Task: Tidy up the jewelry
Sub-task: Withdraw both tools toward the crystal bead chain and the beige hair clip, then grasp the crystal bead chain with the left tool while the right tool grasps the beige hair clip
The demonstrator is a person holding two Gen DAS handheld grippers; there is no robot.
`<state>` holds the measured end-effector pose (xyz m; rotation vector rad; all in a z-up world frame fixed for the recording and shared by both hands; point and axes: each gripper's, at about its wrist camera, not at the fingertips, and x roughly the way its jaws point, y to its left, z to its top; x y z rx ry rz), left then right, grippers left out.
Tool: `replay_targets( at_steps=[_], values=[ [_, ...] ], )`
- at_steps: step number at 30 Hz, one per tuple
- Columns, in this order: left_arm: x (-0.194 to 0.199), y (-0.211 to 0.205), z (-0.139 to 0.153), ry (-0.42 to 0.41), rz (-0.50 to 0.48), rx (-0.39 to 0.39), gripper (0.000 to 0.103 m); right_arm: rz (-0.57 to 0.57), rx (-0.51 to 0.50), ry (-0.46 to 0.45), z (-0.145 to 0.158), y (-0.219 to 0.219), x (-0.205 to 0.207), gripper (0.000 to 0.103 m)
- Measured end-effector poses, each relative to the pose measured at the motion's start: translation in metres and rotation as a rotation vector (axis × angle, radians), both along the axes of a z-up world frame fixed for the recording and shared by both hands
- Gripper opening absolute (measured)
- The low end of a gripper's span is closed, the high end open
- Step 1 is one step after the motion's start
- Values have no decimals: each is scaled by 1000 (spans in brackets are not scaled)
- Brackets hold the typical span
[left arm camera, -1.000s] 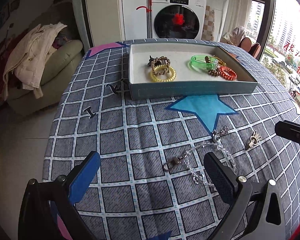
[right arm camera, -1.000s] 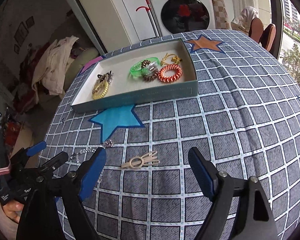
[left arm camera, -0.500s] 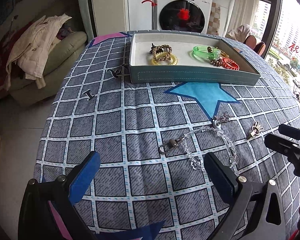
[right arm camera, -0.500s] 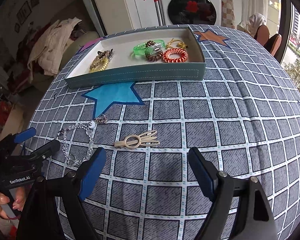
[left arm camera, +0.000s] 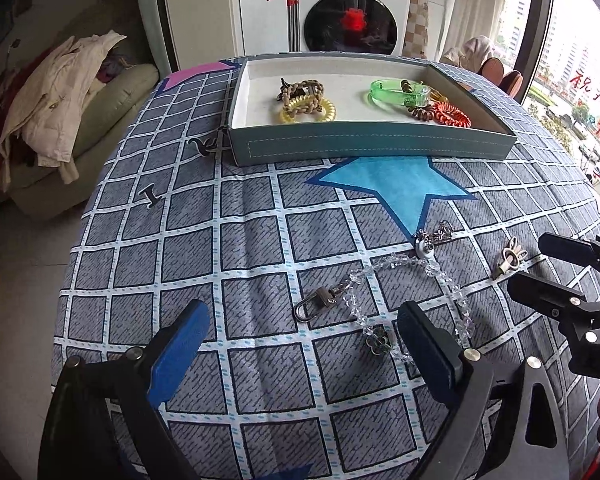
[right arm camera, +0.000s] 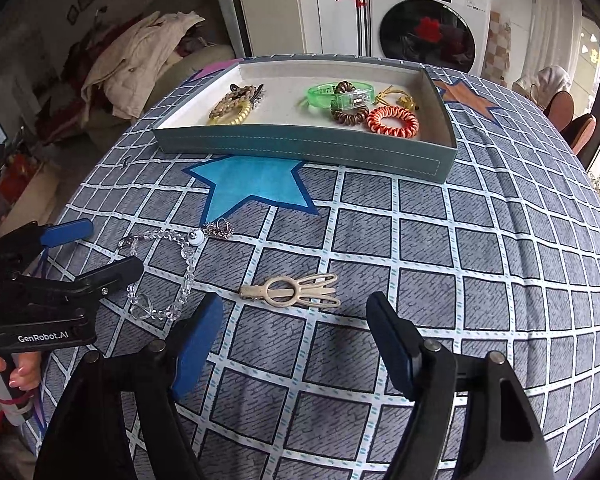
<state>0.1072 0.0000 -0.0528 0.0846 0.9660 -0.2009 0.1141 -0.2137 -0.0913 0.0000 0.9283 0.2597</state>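
A beige hair clip lies flat on the checked cloth just beyond my right gripper. Its jaws are closing, with nothing pressed between the blue pads. A clear bead chain with a metal clasp lies in front of my left gripper, which is open and empty. The same chain shows left of the clip, next to the left gripper. The right gripper reaches in near the clip. At the back, a teal tray holds coil hair ties, a green bangle and a braided bracelet.
A blue star is printed on the cloth between tray and chain. The table's left edge drops toward a sofa with clothes. Behind the tray stands a washing machine. Chairs and a window are at the right.
My right gripper has come lower and nearer the hair clip, rolled level, and its jaws have narrowed. It has also pushed further into the left wrist view. The left gripper has hardly moved.
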Motion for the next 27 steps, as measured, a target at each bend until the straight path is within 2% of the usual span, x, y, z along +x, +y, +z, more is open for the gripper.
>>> replay_targets(
  at_steps=[10,13,14,15,16,18,20,24,27],
  values=[
    [0,-9,-3,-21,-30,-14,103,-32,-46,-9,-7,12,7,77],
    [-5,-14,0,-36,-66,-14,91,-36,-93,-20,-7,16,6,66],
    [-6,-15,1,-40,-75,-15,83,-38,-105,-26,-7,17,6,58],
    [-7,-17,2,-46,-84,-15,73,-39,-99,-26,-6,16,6,58],
    [-8,-18,3,-50,-91,-16,68,-44,-93,-22,-6,16,6,58],
    [-8,-19,5,-52,-103,-22,46,-50,-86,-22,-5,14,6,58],
    [-8,-18,6,-51,-104,-30,45,-54,-84,-23,-5,14,6,58],
    [-7,-9,9,-34,-94,-93,41,-36,-53,-43,3,15,2,33],
    [-8,-4,11,-28,-83,-123,37,-31,-60,-50,7,19,2,28]
  ],
)
